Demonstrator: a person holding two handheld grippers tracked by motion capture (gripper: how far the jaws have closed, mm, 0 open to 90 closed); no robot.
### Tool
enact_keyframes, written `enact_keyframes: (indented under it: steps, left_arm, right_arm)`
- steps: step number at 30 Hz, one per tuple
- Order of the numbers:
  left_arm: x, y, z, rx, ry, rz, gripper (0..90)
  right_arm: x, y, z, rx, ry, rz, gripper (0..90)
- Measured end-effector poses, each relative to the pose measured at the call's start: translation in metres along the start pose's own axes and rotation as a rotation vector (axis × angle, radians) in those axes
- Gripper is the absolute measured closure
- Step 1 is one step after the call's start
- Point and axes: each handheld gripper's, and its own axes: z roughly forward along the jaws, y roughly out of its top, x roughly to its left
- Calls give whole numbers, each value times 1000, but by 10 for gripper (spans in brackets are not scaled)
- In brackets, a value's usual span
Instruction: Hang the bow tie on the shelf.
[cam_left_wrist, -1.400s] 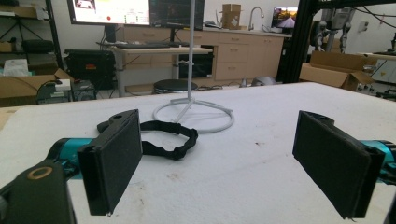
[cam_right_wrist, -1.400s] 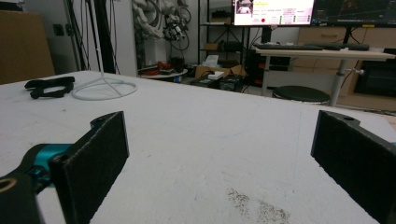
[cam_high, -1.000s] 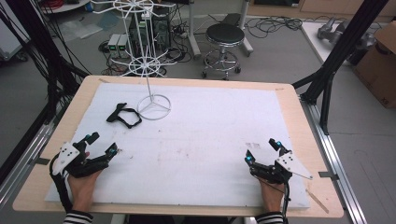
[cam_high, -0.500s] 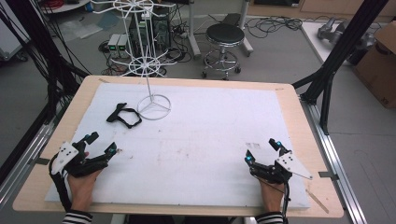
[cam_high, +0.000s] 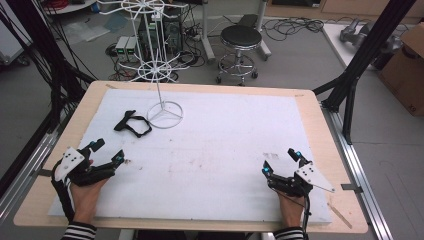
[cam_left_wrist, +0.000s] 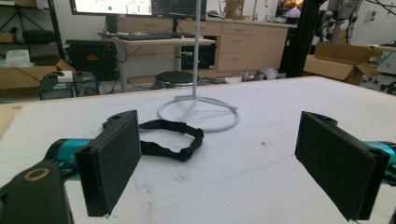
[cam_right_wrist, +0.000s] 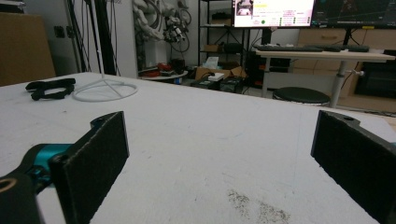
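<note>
A black strap loop lies flat on the white mat, just left of the ring base of a white wire stand. My left gripper rests at the near left of the table, open, with nothing between its jaws. Ahead of those jaws in the left gripper view lie the strap and the wire stand. At the near right my right gripper is open and empty, resting low over the mat. Far off to the left in the right gripper view sit the strap and the stand's ring.
A white mat covers most of the wooden table. The stand's tall wire tiers rise at the back left. Black frame posts flank the table. A stool stands on the floor behind.
</note>
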Motion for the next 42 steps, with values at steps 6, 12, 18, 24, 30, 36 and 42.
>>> enact_keyframes:
  steps: [6, 12, 18, 24, 30, 36, 42]
  left_arm:
    - [6, 20, 4, 19, 8, 26, 148]
    - [15, 37, 10, 67, 21, 51, 148]
    - [26, 48, 20, 135, 31, 82, 147]
    - [32, 57, 35, 215, 24, 107, 147]
    - [38, 63, 53, 306, 23, 131, 148]
    - [42, 65, 66, 390, 52, 174, 172]
    - [49, 67, 79, 486, 55, 207, 173]
  right_arm:
    - [0, 0, 0, -2, 0, 2, 31]
    - [0, 0, 0, -3, 0, 5, 31]
    - [0, 0, 0, -2, -1, 4, 31]
    - [0, 0, 0, -1, -1, 4, 31]
    - [0, 0, 0, -2, -2, 9, 30]
    - [0, 0, 0, -2, -2, 8, 31]
    - [0, 0, 0, -2, -4, 9, 31]
